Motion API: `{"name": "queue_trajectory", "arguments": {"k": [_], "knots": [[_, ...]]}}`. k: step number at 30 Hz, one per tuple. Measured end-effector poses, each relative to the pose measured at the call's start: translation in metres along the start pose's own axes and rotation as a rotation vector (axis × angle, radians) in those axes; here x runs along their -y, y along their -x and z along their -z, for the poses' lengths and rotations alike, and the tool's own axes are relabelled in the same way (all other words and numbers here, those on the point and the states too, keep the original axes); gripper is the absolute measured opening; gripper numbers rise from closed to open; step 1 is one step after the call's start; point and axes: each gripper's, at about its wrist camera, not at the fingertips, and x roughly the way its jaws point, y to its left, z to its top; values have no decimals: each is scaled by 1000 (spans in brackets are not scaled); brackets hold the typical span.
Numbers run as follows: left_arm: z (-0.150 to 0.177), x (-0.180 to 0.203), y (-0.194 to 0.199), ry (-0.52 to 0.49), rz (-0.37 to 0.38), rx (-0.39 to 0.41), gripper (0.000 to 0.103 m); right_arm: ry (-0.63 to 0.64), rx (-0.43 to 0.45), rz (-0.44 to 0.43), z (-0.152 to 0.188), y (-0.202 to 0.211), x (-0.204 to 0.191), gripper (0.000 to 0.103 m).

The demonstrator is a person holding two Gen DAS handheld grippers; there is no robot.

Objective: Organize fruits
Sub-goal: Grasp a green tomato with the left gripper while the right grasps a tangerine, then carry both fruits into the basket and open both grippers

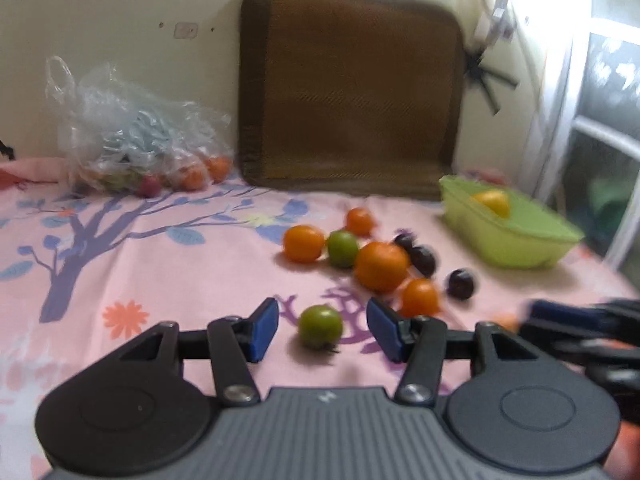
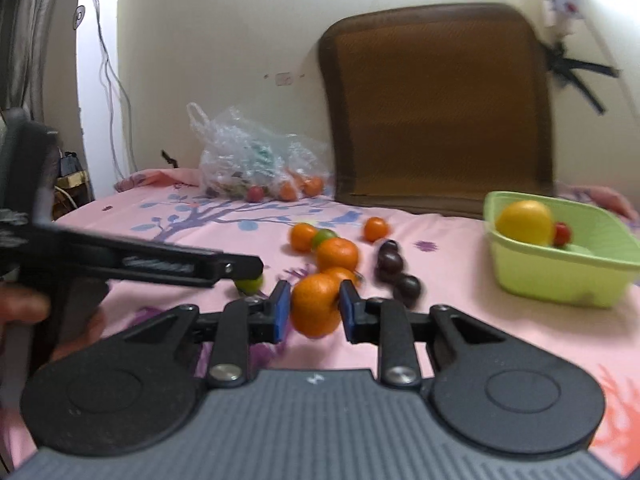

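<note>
My left gripper [image 1: 322, 330] is open, with a small green fruit [image 1: 321, 327] lying on the sheet between its blue pads, untouched. Beyond it lie several oranges [image 1: 381, 266], another green fruit [image 1: 342, 248] and dark plums [image 1: 461, 283]. My right gripper [image 2: 315, 309] is shut on an orange [image 2: 316, 304], just above the sheet. A light green basket [image 2: 560, 276] at the right holds a yellow fruit [image 2: 524, 222] and a small red one [image 2: 562, 234]. The basket also shows in the left wrist view [image 1: 508, 246].
A clear plastic bag [image 1: 132, 136] with more fruit lies at the back left by the wall. A brown cushion [image 1: 352, 88] leans on the wall. The left gripper's body [image 2: 120, 264] crosses the right wrist view. A window [image 1: 604, 128] is at the right.
</note>
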Motion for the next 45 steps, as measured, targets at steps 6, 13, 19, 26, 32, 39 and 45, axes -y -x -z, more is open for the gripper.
{"name": "queue_trajectory", "arguments": {"k": [6,13,19,26,32,39,45], "knots": [[2,0,-7,9,-7,-45,26,-72,13,65,11,25,23,23],[17,25,22,48,150,-46,26,-89,9,72,17,28,25,24],[23,56,31,44,282,-61,26,-46,31,118,26,39,25,24],[28,86,35,-6,384,-80,26,-142,-7,113,40,58,47,44],[36,88,28,7,361,-117,26,-160,-56,50,45,55,43,44],[29,102,23,-9,392,-127,26,-190,-28,65,46,61,49,32],[25,141,1,-64,452,-172,26,-219,-27,175,51,73,74,32]]}}
